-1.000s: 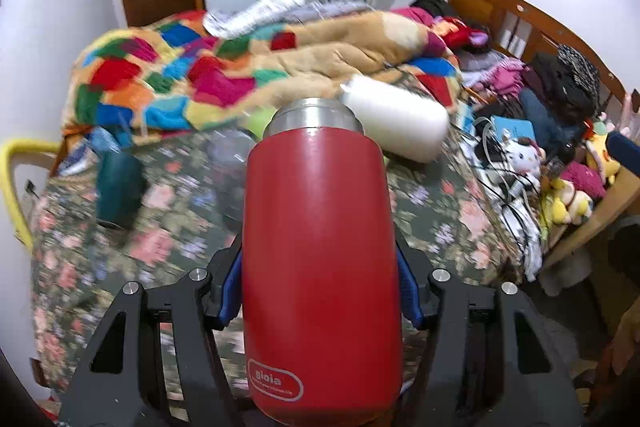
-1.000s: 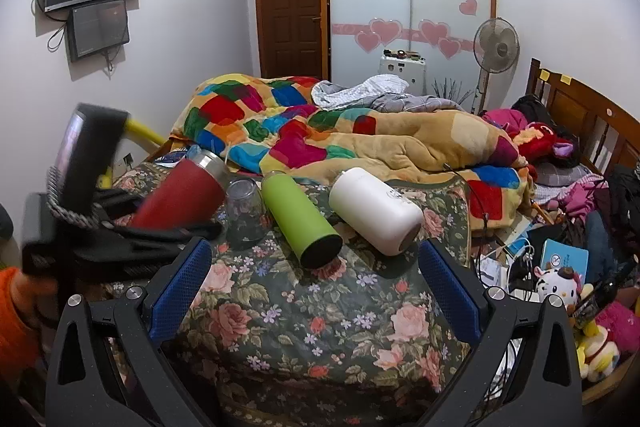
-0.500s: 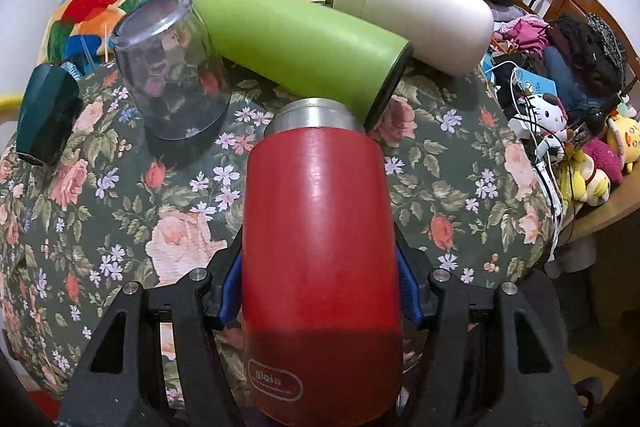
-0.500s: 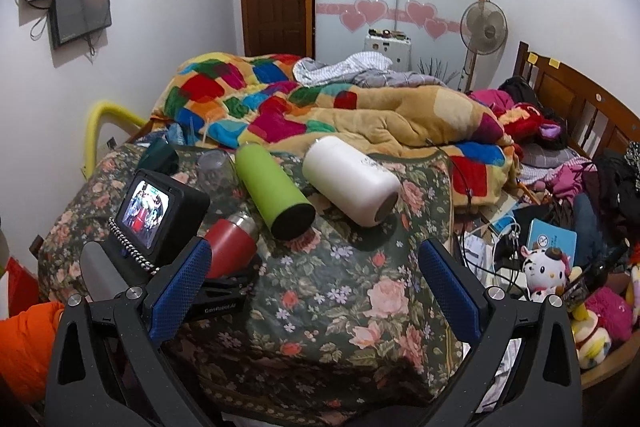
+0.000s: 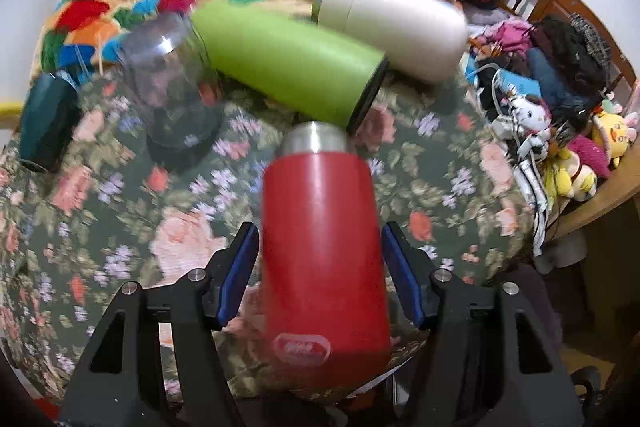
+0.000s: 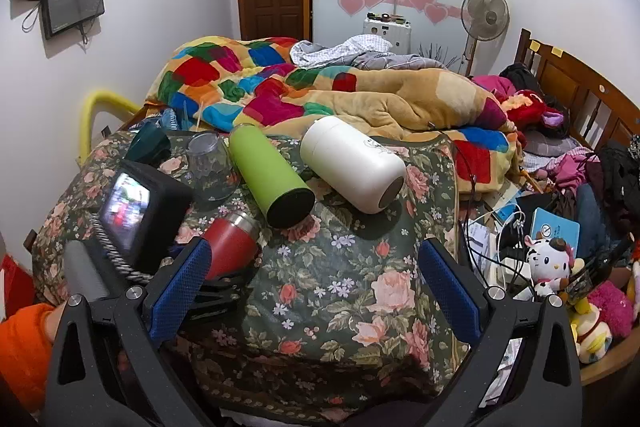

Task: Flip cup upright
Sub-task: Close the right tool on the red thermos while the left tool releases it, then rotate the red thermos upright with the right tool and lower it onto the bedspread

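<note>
- The red cup (image 5: pixel 324 247) is seen closest, between the two blue pads (image 5: pixel 239 269) of the left gripper (image 5: pixel 322 275).
- A thin gap is seen between each pad and the cup's sides, so the left claw is opened a little wider than the cup and the cup is not squeezed.
- The cup is painted red, with a shiny silver neck at one end and an oval logo near the other end. It is blurred in the left wrist view.
- The cup's long side is lined up with the claw's fingers, and the silver neck is pointed away from the camera, toward the green bottle (image 5: pixel 292 75).
- In the right wrist view the red cup (image 6: pixel 230 247) is seen tilted over the flowered cloth (image 6: pixel 352 287), with its silver end up and toward the back.
- The right gripper (image 6: pixel 316 287) is held wide open over the cloth, with nothing between its pads.
- Farther back, the green bottle and a white bottle (image 5: pixel 392 23) are laid on their sides, close together.
- A clear cup (image 5: pixel 172 83) is set upside down beside the green bottle, and a dark teal cup (image 5: pixel 48 121) is seen to its left.
</note>
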The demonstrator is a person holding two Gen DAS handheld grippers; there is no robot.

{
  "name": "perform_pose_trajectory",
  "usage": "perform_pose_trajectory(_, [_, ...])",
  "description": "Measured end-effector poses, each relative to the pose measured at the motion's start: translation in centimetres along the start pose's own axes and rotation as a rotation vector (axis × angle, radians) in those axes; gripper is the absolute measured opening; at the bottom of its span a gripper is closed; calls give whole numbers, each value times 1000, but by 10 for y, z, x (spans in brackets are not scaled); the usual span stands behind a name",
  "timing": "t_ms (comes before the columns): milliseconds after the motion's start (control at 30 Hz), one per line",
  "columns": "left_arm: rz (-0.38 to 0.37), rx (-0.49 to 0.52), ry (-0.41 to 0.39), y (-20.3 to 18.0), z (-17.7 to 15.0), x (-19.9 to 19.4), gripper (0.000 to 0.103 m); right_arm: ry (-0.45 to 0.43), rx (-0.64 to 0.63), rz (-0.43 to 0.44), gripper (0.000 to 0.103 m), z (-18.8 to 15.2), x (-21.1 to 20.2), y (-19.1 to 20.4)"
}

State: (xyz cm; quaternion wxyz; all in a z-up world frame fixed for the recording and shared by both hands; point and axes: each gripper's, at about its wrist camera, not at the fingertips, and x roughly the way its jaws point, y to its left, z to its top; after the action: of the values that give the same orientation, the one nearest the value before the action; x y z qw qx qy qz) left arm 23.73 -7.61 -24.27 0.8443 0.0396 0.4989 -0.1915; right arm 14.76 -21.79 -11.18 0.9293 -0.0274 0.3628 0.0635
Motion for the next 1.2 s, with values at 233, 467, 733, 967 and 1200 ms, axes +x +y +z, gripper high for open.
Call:
perform_pose_trajectory(233, [114,-13,-168,23,-8,-72,73,11,11,33,103,10,11,8])
perform_pose_trajectory(467, [255,-84,-266,61,-32,-112,79,132,-5,94,102,11,57,34])
perform_pose_trajectory(733, [278,-145,-275,82,-59,-111,79,383,44,206,83,-4,125,63])
perform_pose_trajectory(967, [255,-178,-278,88,-68,-105,79,516,69,233,76,-7,163,75])
perform_pose_trajectory(1200, [253,-185,-271,88,-68,-101,79,570,36,260,68,-6,178,88])
